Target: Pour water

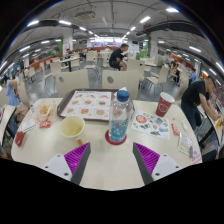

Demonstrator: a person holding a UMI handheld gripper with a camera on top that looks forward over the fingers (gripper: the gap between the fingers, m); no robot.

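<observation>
Tongs (112,165) stand open above the pale round surface (110,160), the two fingers spread well apart with their purple pads (147,156) facing inward and nothing between them. Just ahead of the fingers, roughly midway between them, a clear water bottle (120,116) with a blue cap stands upright on a red coaster (116,138). Left of the bottle sits a pale yellow bowl (72,127); to the right and a little farther off stands a red paper cup (164,104). Behind the bottle lies a tray (88,104) with rows of round pieces. A printed sheet (151,124) lies between the bottle and the cup. Beyond the surface stretches a canteen hall where a person in dark clothes (118,57) sits at a far table, and another person (193,100) leans in beside the cup.
</observation>
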